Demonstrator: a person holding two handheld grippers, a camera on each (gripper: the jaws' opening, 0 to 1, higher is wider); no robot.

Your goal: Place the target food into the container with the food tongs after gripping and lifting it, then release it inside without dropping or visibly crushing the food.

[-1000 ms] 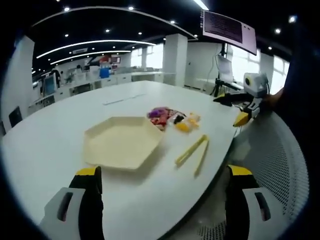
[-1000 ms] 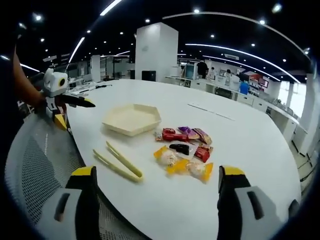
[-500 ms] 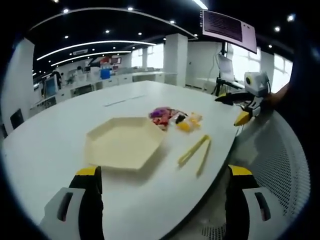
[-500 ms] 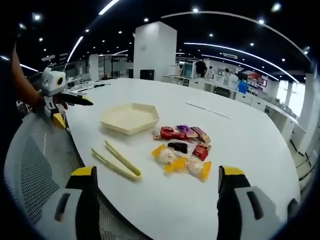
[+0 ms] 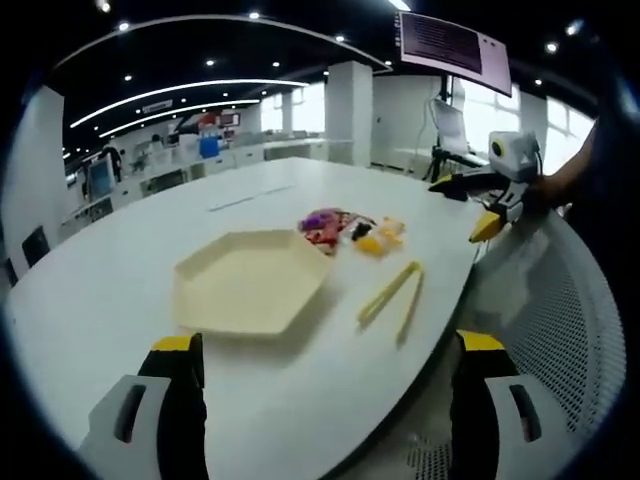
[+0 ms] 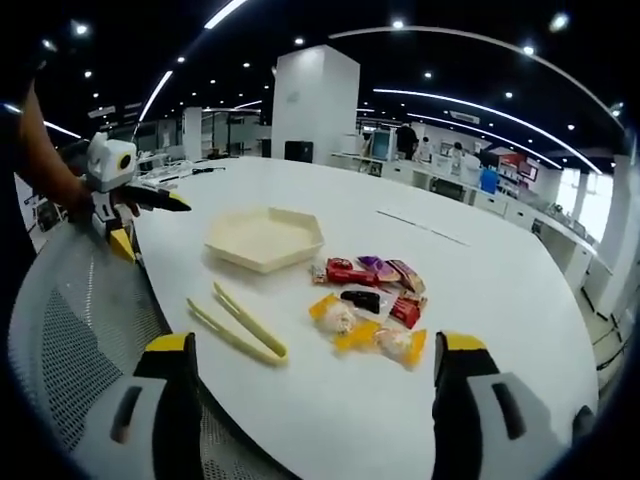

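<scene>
- Left gripper (image 5: 320, 400): jaws spread wide at the bottom of the left gripper view, nothing between them. Seen again at upper left of the right gripper view (image 6: 125, 215), off the table edge.
- Right gripper (image 6: 315, 400): jaws also wide apart and empty, at the bottom of the right gripper view. In the left gripper view it sits upper right (image 5: 490, 205), beyond the table edge.
- Change over the last second: barely any. Both views drift slightly, so that is camera movement; the tongs, tray and snacks lie where they did. Neither gripper has closed in on anything.
- Yellow food tongs (image 6: 238, 322) lie flat near the table's near edge, lower left of centre, untouched; centre right in the left gripper view (image 5: 392, 297).
- Wrapped snacks pile (image 6: 370, 300), red, purple, black and yellow packets, lies centre right, just beside the tongs, apart from the tray; (image 5: 350, 228) in the left gripper view.
- Hexagonal cream tray (image 6: 263, 238), the container, is empty, centre left; (image 5: 250, 280).
- White table (image 6: 480, 270).
- Judgement: task not started; the tongs need picking up first.
</scene>
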